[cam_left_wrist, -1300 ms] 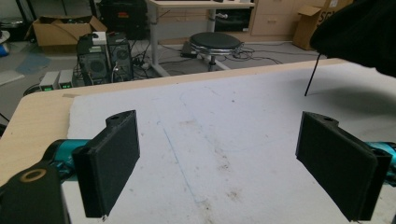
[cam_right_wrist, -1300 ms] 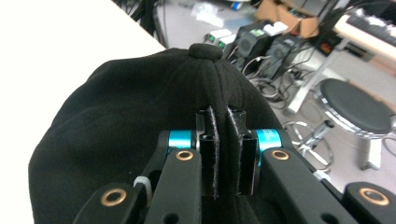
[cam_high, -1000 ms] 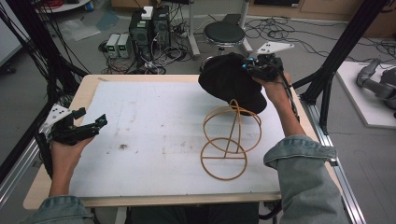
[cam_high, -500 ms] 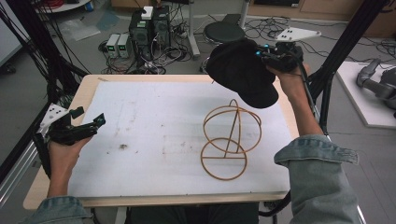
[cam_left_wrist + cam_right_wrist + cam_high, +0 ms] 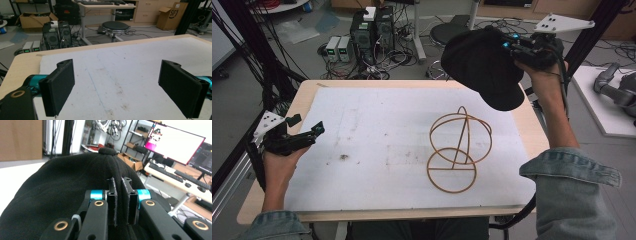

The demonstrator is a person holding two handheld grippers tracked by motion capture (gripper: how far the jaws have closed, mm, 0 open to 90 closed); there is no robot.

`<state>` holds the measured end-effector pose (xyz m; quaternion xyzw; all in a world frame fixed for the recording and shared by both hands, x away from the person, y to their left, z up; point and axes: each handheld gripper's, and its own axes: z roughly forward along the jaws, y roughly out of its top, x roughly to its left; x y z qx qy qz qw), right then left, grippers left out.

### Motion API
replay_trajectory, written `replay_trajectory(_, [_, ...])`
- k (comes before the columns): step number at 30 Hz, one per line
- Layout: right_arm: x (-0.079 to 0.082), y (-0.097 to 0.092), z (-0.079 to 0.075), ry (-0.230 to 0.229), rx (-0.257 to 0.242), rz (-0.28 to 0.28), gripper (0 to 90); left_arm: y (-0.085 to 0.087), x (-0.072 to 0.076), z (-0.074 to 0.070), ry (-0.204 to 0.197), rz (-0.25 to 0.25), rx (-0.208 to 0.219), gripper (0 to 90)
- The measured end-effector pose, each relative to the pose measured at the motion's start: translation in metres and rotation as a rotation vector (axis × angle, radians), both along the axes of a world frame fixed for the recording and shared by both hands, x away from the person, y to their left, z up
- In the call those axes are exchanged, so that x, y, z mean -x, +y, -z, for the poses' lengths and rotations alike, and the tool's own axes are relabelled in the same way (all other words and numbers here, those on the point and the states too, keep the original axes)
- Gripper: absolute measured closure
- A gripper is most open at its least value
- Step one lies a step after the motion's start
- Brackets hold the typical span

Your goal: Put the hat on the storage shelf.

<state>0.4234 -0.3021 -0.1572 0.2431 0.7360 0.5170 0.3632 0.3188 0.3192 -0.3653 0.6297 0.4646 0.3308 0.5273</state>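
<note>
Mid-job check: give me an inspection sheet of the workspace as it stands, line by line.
Surface: wooden table under a white mat with a few dark smudges.
Job's things: black cap held in the air past the table's far right corner; wire hat stand upright on the mat, bare.
Clutter: nothing seen on the mat besides the stand.
Grippers: right gripper shut on the cap's fabric; left gripper open, jaws wide apart, nothing between them, low at the table's left edge.
Cables: tangle on the floor behind the table.
Surroundings: computer boxes, round stool, monitor.
</note>
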Motion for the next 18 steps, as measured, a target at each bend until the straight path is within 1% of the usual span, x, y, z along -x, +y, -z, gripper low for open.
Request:
replay_trajectory(8, [0.025,-0.005,-0.020,-0.024,0.018,-0.041,85.0,0.000,0.001,-0.001,-0.003,0.000,-0.005,13.9])
replay_trajectory(9, [0.025,-0.005,-0.020,-0.024,0.018,-0.041,85.0,0.000,0.001,-0.001,-0.003,0.000,-0.005,13.9])
replay_trajectory(10, [0.033,-0.004,-0.025,-0.027,0.021,-0.051,85.0,0.000,0.002,-0.002,-0.005,0.002,-0.003,13.9])
replay_trajectory(12, [0.042,-0.003,-0.029,-0.025,0.022,-0.066,85.0,0.000,0.002,-0.002,-0.006,0.003,-0.003,13.9])
replay_trajectory(13, [0.046,-0.002,-0.031,-0.034,0.031,-0.078,84.9,0.000,0.002,-0.002,-0.006,0.005,-0.006,13.9])
replay_trajectory(15, [0.049,-0.002,-0.033,-0.039,0.038,-0.084,84.9,0.000,0.002,-0.002,-0.009,0.005,-0.006,13.9])
replay_trajectory(16, [0.058,0.001,-0.036,-0.034,0.045,-0.100,84.9,-0.001,0.003,-0.003,-0.009,0.002,-0.006,13.9])
replay_trajectory(17, [0.058,0.001,-0.036,-0.034,0.045,-0.100,84.9,-0.001,0.003,-0.003,-0.010,0.003,-0.005,13.9])
replay_trajectory(18, [0.067,0.004,-0.037,-0.044,0.058,-0.127,84.9,-0.001,0.003,-0.003,-0.010,0.003,-0.006,13.9])
